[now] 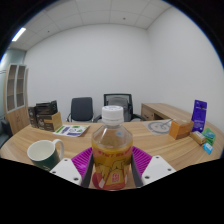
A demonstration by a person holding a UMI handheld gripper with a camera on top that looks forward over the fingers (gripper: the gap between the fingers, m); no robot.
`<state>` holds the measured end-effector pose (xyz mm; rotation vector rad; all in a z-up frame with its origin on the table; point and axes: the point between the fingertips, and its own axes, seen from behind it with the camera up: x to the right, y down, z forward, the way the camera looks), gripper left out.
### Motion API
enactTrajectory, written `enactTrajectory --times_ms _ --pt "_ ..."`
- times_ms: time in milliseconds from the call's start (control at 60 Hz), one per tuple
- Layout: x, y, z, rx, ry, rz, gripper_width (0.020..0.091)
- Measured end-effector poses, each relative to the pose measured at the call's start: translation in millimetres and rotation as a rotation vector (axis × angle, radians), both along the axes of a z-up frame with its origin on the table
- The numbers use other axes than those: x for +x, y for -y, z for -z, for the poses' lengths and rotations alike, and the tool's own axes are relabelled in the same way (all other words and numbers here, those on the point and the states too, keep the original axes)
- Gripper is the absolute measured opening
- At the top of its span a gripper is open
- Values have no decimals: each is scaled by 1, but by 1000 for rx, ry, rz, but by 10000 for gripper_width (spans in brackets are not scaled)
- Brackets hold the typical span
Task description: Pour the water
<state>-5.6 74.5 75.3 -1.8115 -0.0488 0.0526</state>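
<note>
A clear plastic bottle (pixel 111 150) with a white cap and a yellow-and-red label is seen upright between the two fingers of the gripper (pixel 111 172). Amber liquid fills it nearly to the neck. The purple pads (pixel 82 160) are pressed against its lower sides, so the bottle is clamped by both fingers. Whether its base touches the wooden table (pixel 170 148) cannot be told, as the bottom is hidden.

Just beside the bottle, on the left finger's side, a green mug (pixel 44 152) with a white inside is stood on the table, its handle turned toward the bottle. Beyond the fingers, magazines or papers (pixel 72 130) are laid on the table, and a brown box (pixel 181 128) and a purple carton (pixel 199 115) are placed further to the right. Two dark office chairs (pixel 100 107) are set at the far side of the table, before a plain white wall. A shelf unit (pixel 15 90) is seen at the left.
</note>
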Motion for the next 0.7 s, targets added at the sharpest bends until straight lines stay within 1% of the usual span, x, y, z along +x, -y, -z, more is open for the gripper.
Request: enactTrajectory --times_ms 33,83,100,133,200,333,467,583,700 --pt "-3 5 4 -30 -7 -14 681" --pt "-5 13 7 -74 -35 -30 853" --pt "-4 17 6 -82 -45 -31 853" --pt "-3 25 3 -90 -57 -37 828" --pt "4 45 -5 -89 -35 -40 838" --pt "15 103 -30 -48 21 -38 830" --pt "11 174 -55 1 -13 -89 840" --pt "9 232 -63 21 -54 -113 842" --pt "8 270 -64 26 -63 -157 840"
